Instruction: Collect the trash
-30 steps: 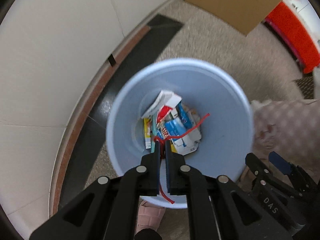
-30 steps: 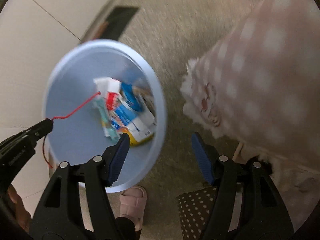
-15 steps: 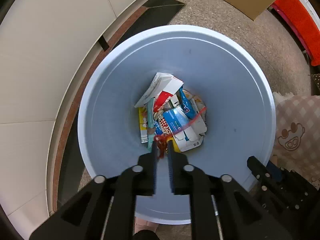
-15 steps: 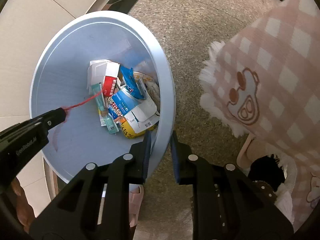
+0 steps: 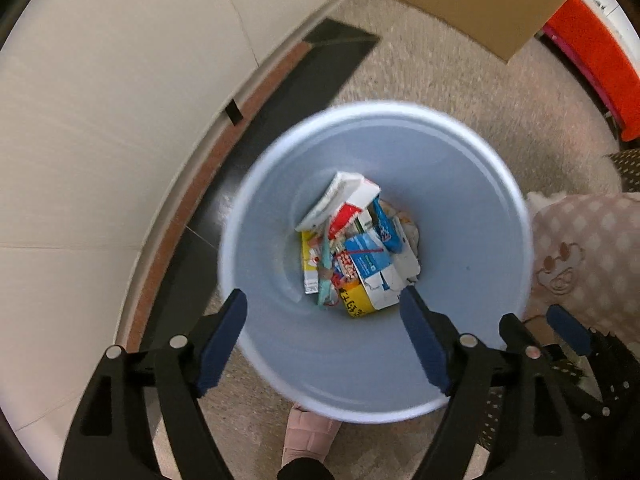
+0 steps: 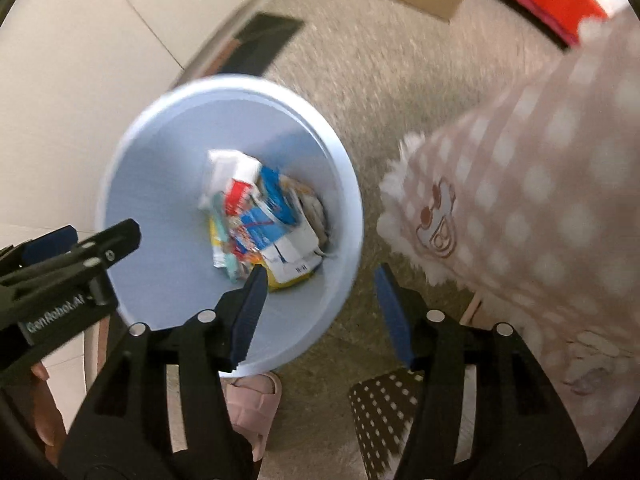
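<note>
A light blue bin stands on the floor, seen from straight above. At its bottom lies a pile of torn cartons and wrappers, with a thin red string across it. My left gripper hangs over the bin's near side, its jaws opening wide with nothing between them. In the right wrist view the bin sits left of centre. My right gripper straddles its near rim from above, jaws opening and empty. The left gripper shows at that view's left edge.
A cardboard box and an orange-red object lie at the far side. Pink checked fleece clothing with a bear print fills the right. A pink slipper and a brown dotted mat lie below the bin. A pale wall curves along the left.
My left gripper has let go of the red string, which now lies on the trash in the bin. Both grippers' jaws have spread apart since half a second ago, and the bin looks smaller.
</note>
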A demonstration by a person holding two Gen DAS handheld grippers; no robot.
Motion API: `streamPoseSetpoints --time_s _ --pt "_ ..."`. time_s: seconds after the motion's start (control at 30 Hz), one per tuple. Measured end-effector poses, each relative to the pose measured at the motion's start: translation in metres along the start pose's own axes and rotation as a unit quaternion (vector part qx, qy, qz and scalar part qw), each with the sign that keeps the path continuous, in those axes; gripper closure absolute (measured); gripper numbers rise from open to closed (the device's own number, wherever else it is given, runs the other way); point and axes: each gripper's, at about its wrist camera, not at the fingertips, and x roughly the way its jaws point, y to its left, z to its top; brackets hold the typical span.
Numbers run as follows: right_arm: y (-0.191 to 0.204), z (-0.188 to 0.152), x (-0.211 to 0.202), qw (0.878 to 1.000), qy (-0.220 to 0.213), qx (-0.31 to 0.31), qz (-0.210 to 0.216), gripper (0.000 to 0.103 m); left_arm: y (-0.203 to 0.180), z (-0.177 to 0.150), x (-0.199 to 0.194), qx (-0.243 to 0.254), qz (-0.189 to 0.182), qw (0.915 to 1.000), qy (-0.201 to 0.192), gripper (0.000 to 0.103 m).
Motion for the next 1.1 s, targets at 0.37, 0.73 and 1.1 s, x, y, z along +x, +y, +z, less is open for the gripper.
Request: streamPoseSetpoints --time_s 0.37,0.73,1.1 --pt "0.034 -0.022 -0.186 0.987 -0.154 -0.043 -0.016 0.042 0.029 -0.031 -0.181 -0.004 -0.007 0.9878 -0.155 0.023" --pt "0.027 -0.115 -0.415 0.936 -0.345 -0.056 -0.04 0.033 0.027 -0.121 -0.395 0.005 -0.036 0.9344 -0.354 0.016" --pt "-0.01 -0.253 -0.558 0.867 -0.494 -0.017 -0.068 0.02 0.002 -0.246 -0.535 0.048 -0.076 0.8711 -0.483 0.015"
